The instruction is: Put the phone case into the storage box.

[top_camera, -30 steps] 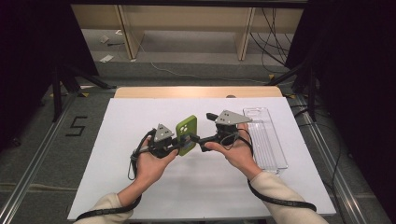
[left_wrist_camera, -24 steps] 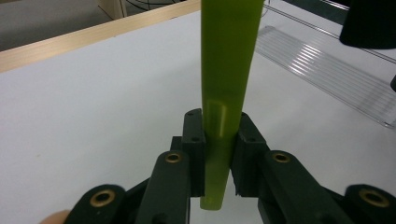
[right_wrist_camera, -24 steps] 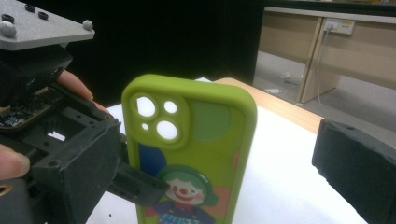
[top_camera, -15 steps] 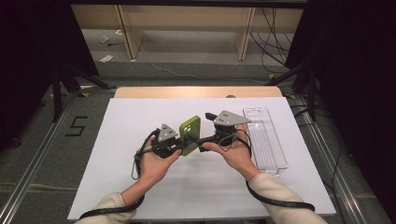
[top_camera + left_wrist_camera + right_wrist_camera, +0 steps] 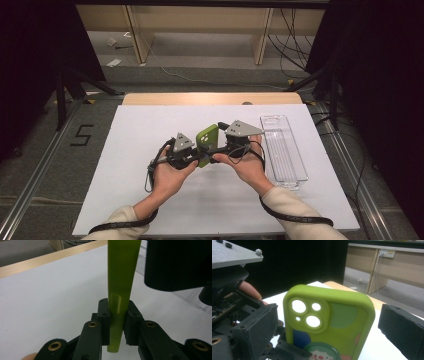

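Both grippers meet above the middle of the white table top (image 5: pixel 125 200), and I see my left gripper (image 5: pixel 117 322) pinching the lime-green soft rubbery phone case (image 5: pixel 206 145) edge-on: its two black pads press on either face of the case's lower end. Seen from that gripper, the case rises as a narrow green strip, upright and slightly glossy.

From my right gripper (image 5: pixel 322 340) I look at the case's back: rounded corners, a raised camera block near the top left with three round cut-outs and a tiny fourth one, a darker green patch beside it, a blue patch lower down, and a cartoon clown face with a green hat at the bottom edge. My right gripper stands spread, one black pad to the left and one to the right of the case, neither touching it.

Just to the right of my right hand (image 5: pixel 247 167) lies a long clear plastic tray (image 5: pixel 286 167) on the table.
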The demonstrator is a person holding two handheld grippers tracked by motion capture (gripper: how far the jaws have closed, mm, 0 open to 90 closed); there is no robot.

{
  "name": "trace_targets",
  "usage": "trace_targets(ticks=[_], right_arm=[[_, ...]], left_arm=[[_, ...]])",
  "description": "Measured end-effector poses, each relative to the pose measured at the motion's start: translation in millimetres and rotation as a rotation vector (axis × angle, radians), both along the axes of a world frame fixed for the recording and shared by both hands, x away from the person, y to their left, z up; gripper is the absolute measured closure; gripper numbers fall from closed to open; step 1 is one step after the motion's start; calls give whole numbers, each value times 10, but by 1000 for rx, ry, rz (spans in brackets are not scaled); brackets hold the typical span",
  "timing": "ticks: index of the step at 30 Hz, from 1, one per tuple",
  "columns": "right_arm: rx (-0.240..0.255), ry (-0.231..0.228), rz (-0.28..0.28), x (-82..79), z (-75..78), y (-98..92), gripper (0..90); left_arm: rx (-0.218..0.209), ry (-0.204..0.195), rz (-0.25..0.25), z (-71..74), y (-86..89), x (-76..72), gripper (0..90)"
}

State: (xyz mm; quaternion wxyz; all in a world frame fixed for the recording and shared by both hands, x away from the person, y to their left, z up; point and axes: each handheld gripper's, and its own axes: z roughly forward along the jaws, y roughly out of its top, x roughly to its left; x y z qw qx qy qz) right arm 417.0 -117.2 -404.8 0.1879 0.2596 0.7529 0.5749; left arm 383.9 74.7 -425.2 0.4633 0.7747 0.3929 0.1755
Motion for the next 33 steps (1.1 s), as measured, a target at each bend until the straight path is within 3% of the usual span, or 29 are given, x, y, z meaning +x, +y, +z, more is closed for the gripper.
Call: trace_targets(ticks=[33], right_arm=[[2,-10,-59,-13,-74,52,149]], left_arm=[[-8,2,-9,-21,-62,6,774]])
